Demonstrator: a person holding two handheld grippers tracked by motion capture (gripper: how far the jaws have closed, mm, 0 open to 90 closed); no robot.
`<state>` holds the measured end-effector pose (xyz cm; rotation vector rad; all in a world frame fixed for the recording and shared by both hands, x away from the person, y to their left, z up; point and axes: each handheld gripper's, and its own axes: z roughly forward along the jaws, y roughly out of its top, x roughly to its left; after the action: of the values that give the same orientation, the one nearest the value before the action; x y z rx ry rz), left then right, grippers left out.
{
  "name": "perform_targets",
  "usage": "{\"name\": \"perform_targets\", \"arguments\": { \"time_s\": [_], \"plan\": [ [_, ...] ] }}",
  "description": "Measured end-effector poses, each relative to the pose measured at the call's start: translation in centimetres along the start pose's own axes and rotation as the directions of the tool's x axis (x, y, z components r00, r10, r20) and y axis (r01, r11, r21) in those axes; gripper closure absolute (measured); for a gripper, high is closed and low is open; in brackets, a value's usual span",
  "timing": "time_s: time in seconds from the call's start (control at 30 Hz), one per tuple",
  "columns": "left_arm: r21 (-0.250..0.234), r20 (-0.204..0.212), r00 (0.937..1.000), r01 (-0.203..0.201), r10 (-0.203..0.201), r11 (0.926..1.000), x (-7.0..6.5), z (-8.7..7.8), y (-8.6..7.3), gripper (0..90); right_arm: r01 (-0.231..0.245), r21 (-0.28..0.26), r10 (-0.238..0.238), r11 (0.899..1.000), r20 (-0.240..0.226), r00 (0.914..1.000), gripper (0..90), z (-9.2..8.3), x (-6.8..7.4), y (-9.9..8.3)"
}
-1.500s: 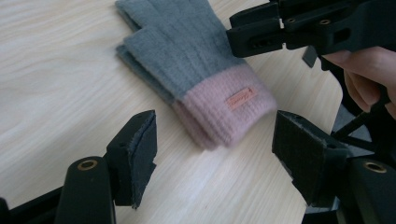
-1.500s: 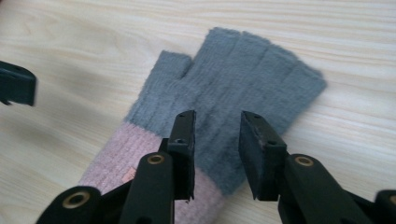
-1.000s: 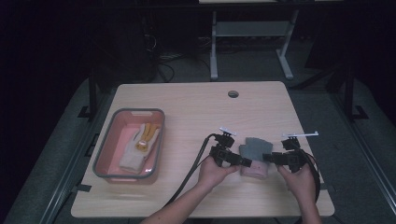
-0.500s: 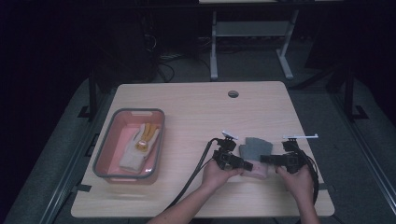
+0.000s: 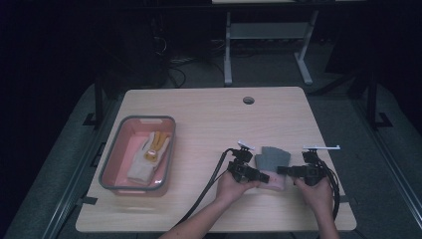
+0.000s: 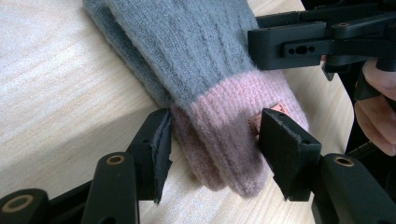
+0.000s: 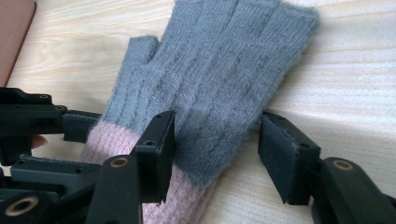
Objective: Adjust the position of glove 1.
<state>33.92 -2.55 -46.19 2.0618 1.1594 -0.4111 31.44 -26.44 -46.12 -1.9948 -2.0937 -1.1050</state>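
Observation:
A grey knit glove (image 5: 271, 158) with a pink cuff (image 6: 224, 121) lies flat near the table's front right. My left gripper (image 5: 259, 175) straddles the cuff. Its jaws have just been closing, and its pads (image 6: 285, 144) stand at the cuff's sides without squeezing it. My right gripper (image 5: 283, 170) comes in from the other side. Its jaws opened a little a moment ago and are now apart over the grey palm (image 7: 219, 93). One of its pads (image 7: 161, 144) rests above the knit, the other beside the glove's edge. A hand holds each gripper.
A pink tray with a grey rim (image 5: 144, 118) sits at the table's left, holding a cream glove with yellow fingers (image 5: 147, 159). A cable hole (image 5: 248, 100) is at the table's far edge. Black cables (image 5: 209, 191) trail toward the front edge.
Both hands keep their places at the glove, and the glove lies where it did. Nothing else has visibly shifted in the high view.

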Motion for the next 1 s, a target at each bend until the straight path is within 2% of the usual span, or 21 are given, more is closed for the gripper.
{"name": "perform_targets", "arguments": {
  "time_s": [0.23,0.43,0.6,0.7,0.83,0.93,1.0],
  "plan": [
    [0.003,0.003,0.9998,0.02,-0.02,0.9998,0.1,0.0,0.0,45.2,-0.026,-0.015,0.026,1.0,-0.019,0.9995,51.2,0.2,0.0,-0.3],
    [0.003,0.008,0.9992,0.038,-0.038,0.9993,0.2,0.1,0.1,46.2,-0.071,-0.014,0.07,0.997,-0.068,0.9952,58.2,0.4,-0.2,-0.5],
    [0.01,0.033,0.9973,0.065,-0.066,0.9978,0.6,0.2,0.3,49.6,-0.114,-0.008,0.113,0.993,-0.117,0.9868,62.3,0.6,-0.6,-0.5],
    [0.002,0.044,0.996,0.078,-0.078,0.9969,0.6,0.4,0.3,50.4,-0.13,-0.007,0.129,0.991,-0.128,0.9835,63.8,0.7,-0.7,-0.6],
    [0.008,0.053,0.9966,0.064,-0.064,0.9979,0.7,0.4,0.3,54.1,-0.136,-0.002,0.135,0.991,-0.129,0.9824,66.7,0.8,-0.7,-0.6],
    [0.005,0.058,0.9966,0.058,-0.058,0.9983,0.7,0.4,0.4,57.9,-0.157,0.003,0.156,0.988,-0.156,0.9754,72.4,0.9,-0.9,-0.6],
    [0.007,0.056,0.9972,0.048,-0.048,0.9988,0.7,0.3,0.4,58.8,-0.159,0.001,0.157,0.987,-0.157,0.975,74.8,0.8,-0.9,-0.5]
  ]
}}
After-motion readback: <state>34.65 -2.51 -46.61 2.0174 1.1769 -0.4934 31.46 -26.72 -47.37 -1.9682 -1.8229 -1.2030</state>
